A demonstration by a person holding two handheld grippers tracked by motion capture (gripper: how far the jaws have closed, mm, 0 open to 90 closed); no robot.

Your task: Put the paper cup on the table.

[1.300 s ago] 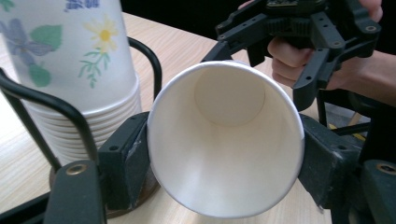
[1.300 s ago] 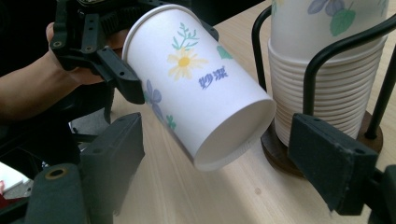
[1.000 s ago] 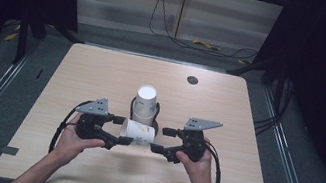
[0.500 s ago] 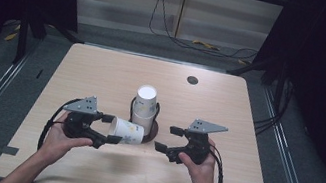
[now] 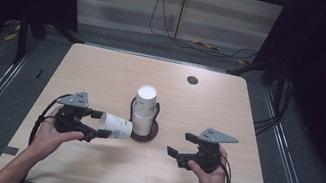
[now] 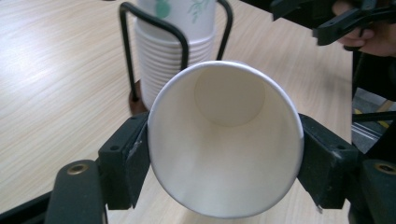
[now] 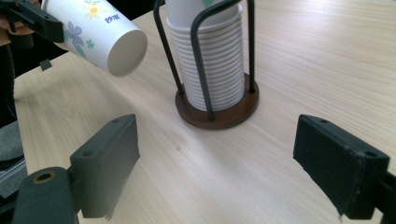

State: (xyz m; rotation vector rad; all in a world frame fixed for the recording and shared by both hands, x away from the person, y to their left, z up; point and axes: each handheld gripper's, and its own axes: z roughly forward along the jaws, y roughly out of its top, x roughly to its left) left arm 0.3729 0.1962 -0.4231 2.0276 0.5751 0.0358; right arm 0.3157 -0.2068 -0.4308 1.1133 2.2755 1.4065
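The left gripper clamps the cup near its rim, the cup lying level with its base toward the stack just beside it, while the right gripper, jaws apart and empty, sits farther off.

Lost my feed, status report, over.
Left gripper shut on paper cup, held sideways. Right gripper open, empty, jaws just opened. Cup stack beside; nothing blocking.

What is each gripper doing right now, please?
Left gripper: shut on the paper cup, held on its side.
Right gripper: open, nothing between its jaws, which have just been opening.
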